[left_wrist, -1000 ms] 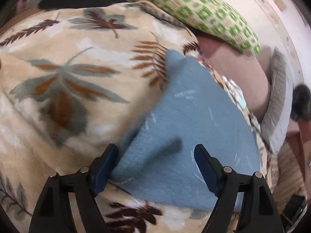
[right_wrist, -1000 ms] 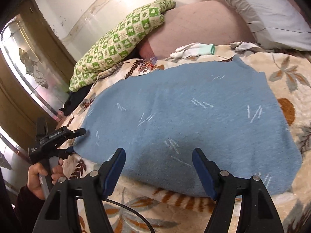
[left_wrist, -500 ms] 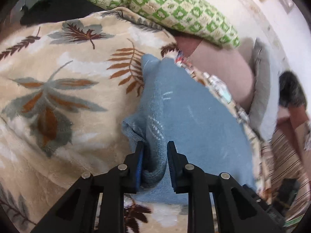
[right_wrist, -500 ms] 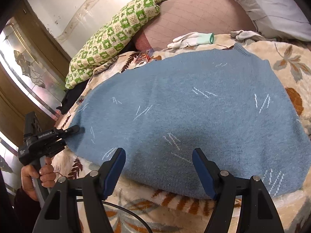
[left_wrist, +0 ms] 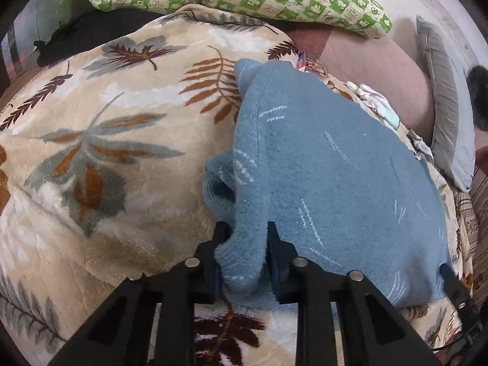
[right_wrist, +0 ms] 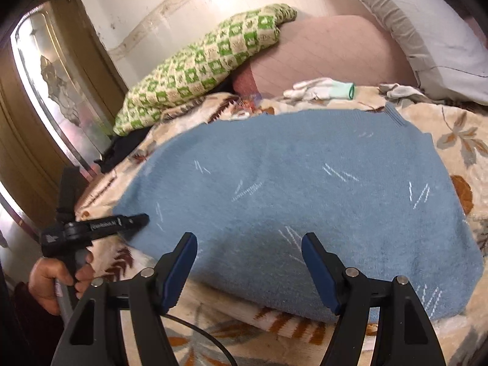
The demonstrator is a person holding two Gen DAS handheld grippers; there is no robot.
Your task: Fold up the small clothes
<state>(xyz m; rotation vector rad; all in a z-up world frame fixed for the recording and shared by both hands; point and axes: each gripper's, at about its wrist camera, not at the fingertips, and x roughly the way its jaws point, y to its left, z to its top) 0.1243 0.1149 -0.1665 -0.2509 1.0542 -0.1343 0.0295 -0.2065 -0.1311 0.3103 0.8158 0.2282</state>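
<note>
A blue knit sweater (right_wrist: 305, 189) with small white dashes lies spread on a leaf-patterned beige blanket (left_wrist: 106, 158). My left gripper (left_wrist: 242, 253) is shut on the sweater's near left corner (left_wrist: 241, 262), and the cloth bunches up between the pads with a fold curling beside it. It also shows from the side in the right wrist view (right_wrist: 122, 222) at the sweater's left edge. My right gripper (right_wrist: 250, 262) is open and empty, hovering just over the sweater's near hem. The sweater (left_wrist: 335, 183) stretches away to the right in the left wrist view.
A green checked pillow (right_wrist: 207, 67) and a pink cushion (right_wrist: 329, 55) lie at the bed's head, with a grey pillow (right_wrist: 427, 30) to the right. A white glove (right_wrist: 320, 90) lies past the sweater. A black garment (left_wrist: 85, 36) lies at the blanket's far edge.
My left gripper went from open over the sweater's corner to shut on it, and the cloth has bunched and lifted. My right gripper stayed open and moved closer to the near hem.
</note>
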